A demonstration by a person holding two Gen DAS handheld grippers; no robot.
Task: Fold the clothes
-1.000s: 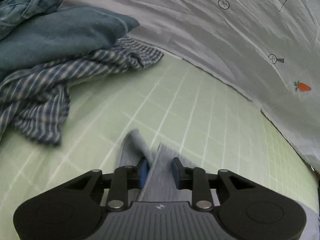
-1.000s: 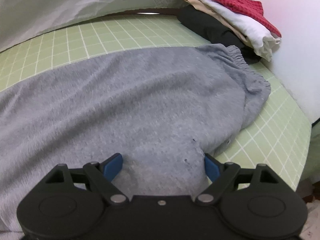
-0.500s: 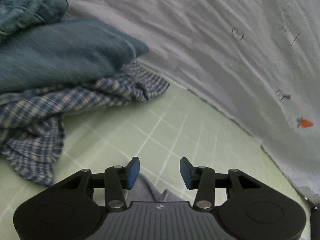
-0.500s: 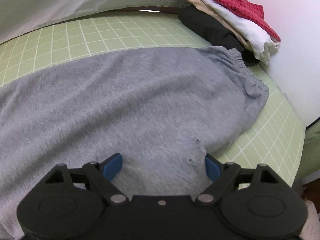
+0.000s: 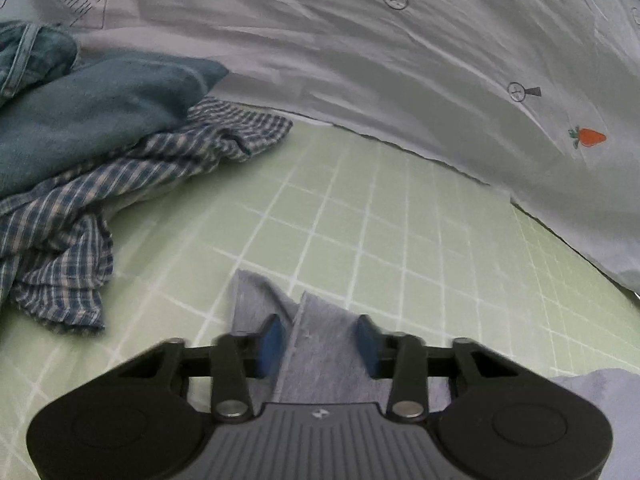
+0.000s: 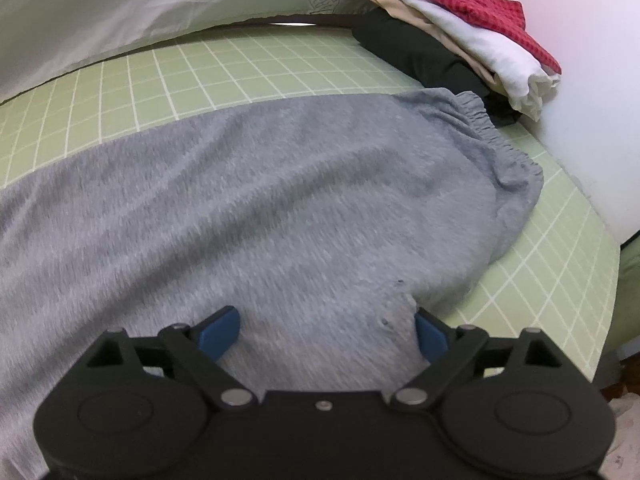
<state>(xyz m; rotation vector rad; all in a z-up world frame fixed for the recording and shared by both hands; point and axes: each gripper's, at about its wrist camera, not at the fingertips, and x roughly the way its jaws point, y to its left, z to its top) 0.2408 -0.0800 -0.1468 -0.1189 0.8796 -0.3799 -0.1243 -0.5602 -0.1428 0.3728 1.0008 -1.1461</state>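
In the left wrist view, at the far left lies a heap of unfolded clothes: a blue denim piece (image 5: 36,52) at the top corner, a teal-blue garment (image 5: 92,108) under it, and a blue-and-white checked shirt (image 5: 80,208) that spreads down over the green grid mat (image 5: 360,220). Behind the mat hangs a white printed sheet (image 5: 400,60) with small drawings, one of them an orange carrot (image 5: 588,137) at the right. At the bottom centre, the left tongs (image 5: 318,338) have their blue pads apart, and the narrow end of the grey sweatpants (image 5: 320,344) lies between the pads. The picture is blurred here, so I cannot tell if the pads touch the cloth. A further part of the grey fabric shows at the lower right edge.

In the right wrist view, the grey sweatpants (image 6: 260,200) lie flat across the mat (image 6: 192,72) from the left edge towards the right, and the gathered elastic waistband (image 6: 500,140) is at the right end. The right tongs (image 6: 326,330) are wide open, low over the fabric near its close edge, and they grip nothing. At the upper right, near the waistband, stands a pile of folded clothes: a black garment (image 6: 420,52) at the bottom, a beige piece (image 6: 404,8), a white one (image 6: 480,48), and a red patterned one (image 6: 480,12) on top.
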